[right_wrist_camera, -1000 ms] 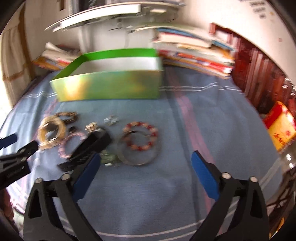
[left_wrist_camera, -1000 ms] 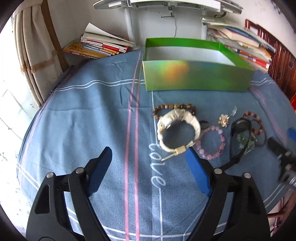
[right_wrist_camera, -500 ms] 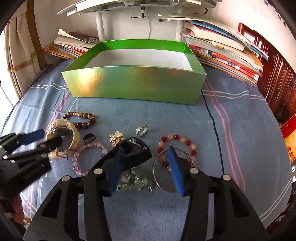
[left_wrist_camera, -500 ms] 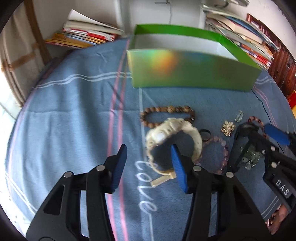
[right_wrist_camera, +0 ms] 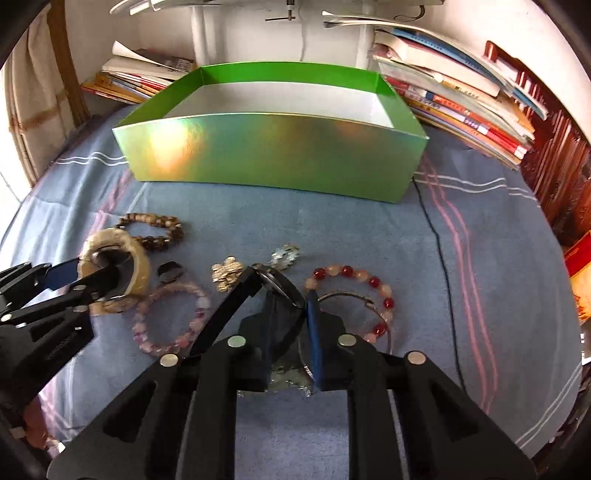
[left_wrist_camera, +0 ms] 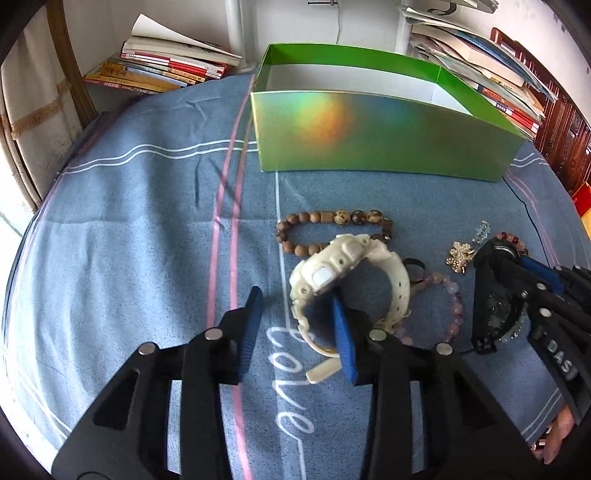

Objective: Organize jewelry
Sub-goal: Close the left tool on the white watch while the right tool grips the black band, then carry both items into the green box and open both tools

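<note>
A white watch (left_wrist_camera: 351, 273) lies on the blue cloth, also in the right wrist view (right_wrist_camera: 122, 273). My left gripper (left_wrist_camera: 295, 328) is partly closed around the watch's near strap, right finger inside the loop. My right gripper (right_wrist_camera: 288, 325) is shut on a black watch (right_wrist_camera: 273, 291), seen too in the left wrist view (left_wrist_camera: 495, 295). A brown bead bracelet (left_wrist_camera: 332, 221), a pink bead bracelet (right_wrist_camera: 170, 317), a red bead bracelet (right_wrist_camera: 351, 295), a gold brooch (right_wrist_camera: 227, 273) and a silver brooch (right_wrist_camera: 286, 254) lie around. An open green box (right_wrist_camera: 273, 147) stands behind.
Stacks of books (right_wrist_camera: 461, 96) line the back right and back left (left_wrist_camera: 162, 70). A white stand post (left_wrist_camera: 240, 33) rises behind the box. A thin black cord (right_wrist_camera: 439, 258) runs across the cloth on the right. A green bead piece (right_wrist_camera: 288, 376) lies under my right gripper.
Both grippers moved forward and closed in. The left narrowed around the white watch's strap. The right closed on the black watch.
</note>
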The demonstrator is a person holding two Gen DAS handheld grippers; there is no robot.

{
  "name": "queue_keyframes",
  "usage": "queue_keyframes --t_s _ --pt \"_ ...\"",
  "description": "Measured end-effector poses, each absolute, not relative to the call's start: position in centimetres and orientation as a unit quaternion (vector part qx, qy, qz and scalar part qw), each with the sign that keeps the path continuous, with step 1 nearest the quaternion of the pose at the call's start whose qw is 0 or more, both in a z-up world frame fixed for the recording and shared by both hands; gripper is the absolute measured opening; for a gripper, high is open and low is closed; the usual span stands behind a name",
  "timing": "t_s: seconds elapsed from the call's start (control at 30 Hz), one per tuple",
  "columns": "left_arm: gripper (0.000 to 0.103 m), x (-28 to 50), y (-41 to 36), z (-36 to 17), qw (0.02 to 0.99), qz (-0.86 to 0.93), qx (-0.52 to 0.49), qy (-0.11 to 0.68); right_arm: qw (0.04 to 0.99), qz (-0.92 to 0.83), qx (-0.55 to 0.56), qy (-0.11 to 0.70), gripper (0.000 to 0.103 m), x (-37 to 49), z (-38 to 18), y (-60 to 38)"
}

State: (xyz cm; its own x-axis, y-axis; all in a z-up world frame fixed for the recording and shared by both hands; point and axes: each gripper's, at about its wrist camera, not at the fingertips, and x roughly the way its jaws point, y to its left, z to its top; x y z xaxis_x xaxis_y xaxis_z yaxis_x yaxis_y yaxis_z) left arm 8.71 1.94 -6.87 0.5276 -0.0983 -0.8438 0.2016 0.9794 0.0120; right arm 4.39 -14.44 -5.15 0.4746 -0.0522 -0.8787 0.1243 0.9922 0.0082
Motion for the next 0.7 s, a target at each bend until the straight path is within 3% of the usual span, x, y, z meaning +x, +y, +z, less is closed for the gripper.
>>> queue_keyframes --t_s 0.07,0.7 --pt "0.017 8.7 2.1 -6.7 0.871 -0.093 0.045 0.48 0.862 -0.056 0.028 0.504 0.015 4.2 -4.8 -14.4" --pt "0.016 9.3 3.5 1.6 0.899 -0.128 0.022 0.417 0.903 -0.05 0.016 0.426 0.014 5.5 3.0 -15.7"
